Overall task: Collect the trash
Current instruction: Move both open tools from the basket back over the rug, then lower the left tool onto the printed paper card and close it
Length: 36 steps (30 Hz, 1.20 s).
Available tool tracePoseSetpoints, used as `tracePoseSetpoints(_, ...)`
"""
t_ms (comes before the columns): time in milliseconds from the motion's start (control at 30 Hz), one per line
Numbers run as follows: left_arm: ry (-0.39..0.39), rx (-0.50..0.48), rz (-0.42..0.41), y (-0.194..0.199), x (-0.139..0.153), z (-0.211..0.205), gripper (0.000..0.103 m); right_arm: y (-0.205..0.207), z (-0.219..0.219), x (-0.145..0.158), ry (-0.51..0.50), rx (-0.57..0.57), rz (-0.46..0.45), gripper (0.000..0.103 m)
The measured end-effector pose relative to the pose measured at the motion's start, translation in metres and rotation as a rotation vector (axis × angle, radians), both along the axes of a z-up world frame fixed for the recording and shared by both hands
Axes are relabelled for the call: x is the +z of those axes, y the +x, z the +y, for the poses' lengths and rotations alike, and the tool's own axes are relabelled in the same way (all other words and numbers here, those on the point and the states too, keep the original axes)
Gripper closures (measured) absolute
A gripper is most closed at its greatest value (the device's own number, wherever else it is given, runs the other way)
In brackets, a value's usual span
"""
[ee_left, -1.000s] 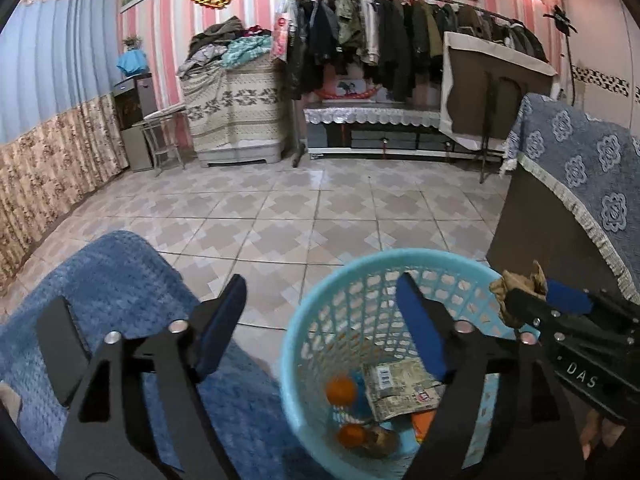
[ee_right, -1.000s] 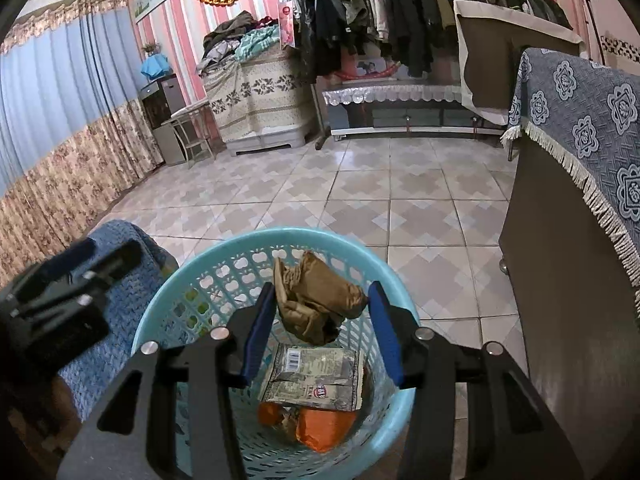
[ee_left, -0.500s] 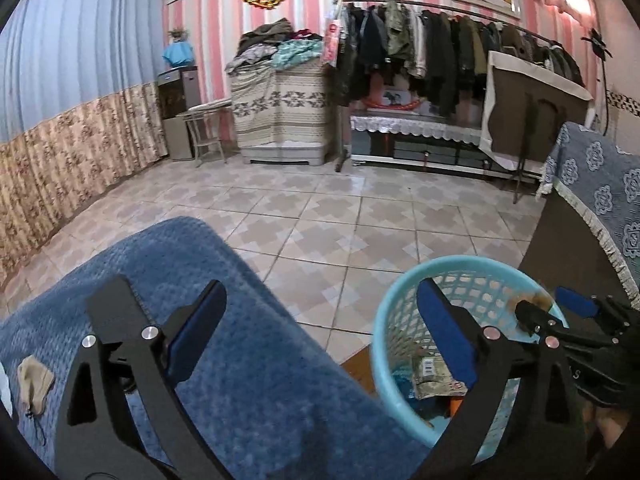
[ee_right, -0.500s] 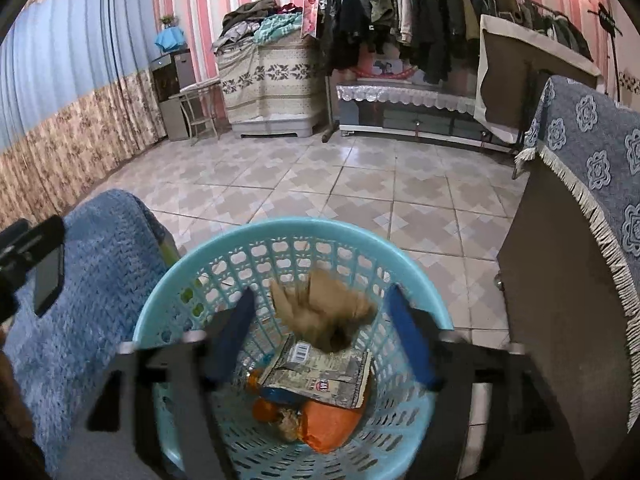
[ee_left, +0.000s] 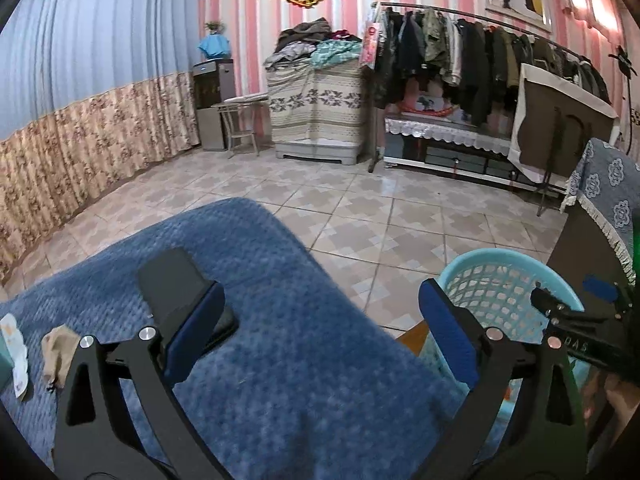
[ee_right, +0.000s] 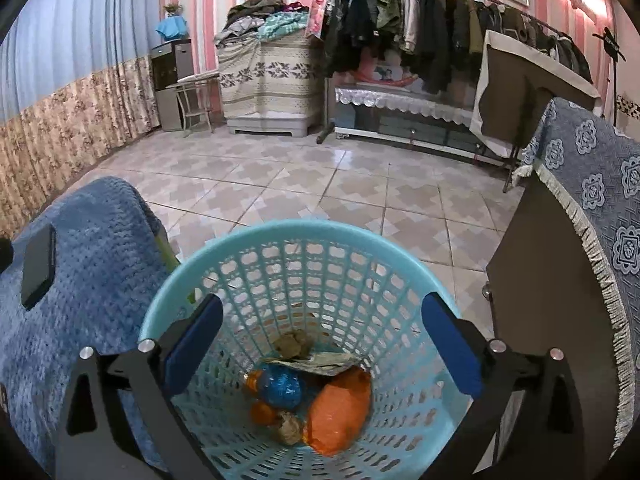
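A light-blue mesh basket (ee_right: 308,240) stands on the floor beside the blue-covered table (ee_right: 92,280). In it lie a brown crumpled wad (ee_right: 294,344), a flat wrapper (ee_right: 320,360), a blue ball-like wrapper (ee_right: 280,386) and an orange bag (ee_right: 340,408). My right gripper (ee_right: 320,344) is open and empty right above the basket. My left gripper (ee_left: 316,332) is open and empty above the blue table cover (ee_left: 280,360). A brown crumpled scrap (ee_left: 58,350) and a white paper piece (ee_left: 14,344) lie on the cover at far left. The basket (ee_left: 496,264) shows at right.
A black phone (ee_left: 176,280) lies on the blue cover behind my left finger; it also shows in the right wrist view (ee_right: 38,266). A dark cabinet with a patterned blue cloth (ee_right: 592,208) stands right of the basket. Tiled floor, clothes rack (ee_right: 420,40) and covered furniture lie beyond.
My right gripper opened and let the brown wad drop into the basket. My left gripper swung left from the basket to over the blue table cover.
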<state>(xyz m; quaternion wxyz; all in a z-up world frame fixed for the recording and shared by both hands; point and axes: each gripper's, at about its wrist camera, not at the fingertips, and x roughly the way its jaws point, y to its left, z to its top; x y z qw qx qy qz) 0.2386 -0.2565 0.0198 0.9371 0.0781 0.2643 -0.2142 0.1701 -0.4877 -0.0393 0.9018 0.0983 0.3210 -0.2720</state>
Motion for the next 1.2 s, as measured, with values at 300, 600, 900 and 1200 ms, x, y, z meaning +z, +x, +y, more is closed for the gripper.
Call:
tracePoseSetpoints(300, -0.001, 0.111, 0.016, 0.0, 0.006, 0.068, 0.006, 0.019, 0.046, 0.018, -0.009, 0.107, -0.071, 0.005)
tracePoseSetpoints(600, 0.048, 0.332, 0.005, 0.006, -0.001, 0.178, 0.005, 0.043, 0.112, 0.025, -0.035, 0.263, -0.076, 0.005)
tracePoseSetpoints(900, 0.0, 0.594, 0.111, 0.026, -0.029, 0.3, 0.005, 0.064, 0.174, 0.024, -0.011, 0.385, -0.087, 0.004)
tracePoseSetpoints(1200, 0.042, 0.758, 0.149, 0.045, -0.059, 0.352, 0.005, 0.082, 0.238, 0.012, 0.004, 0.499, -0.057, 0.005)
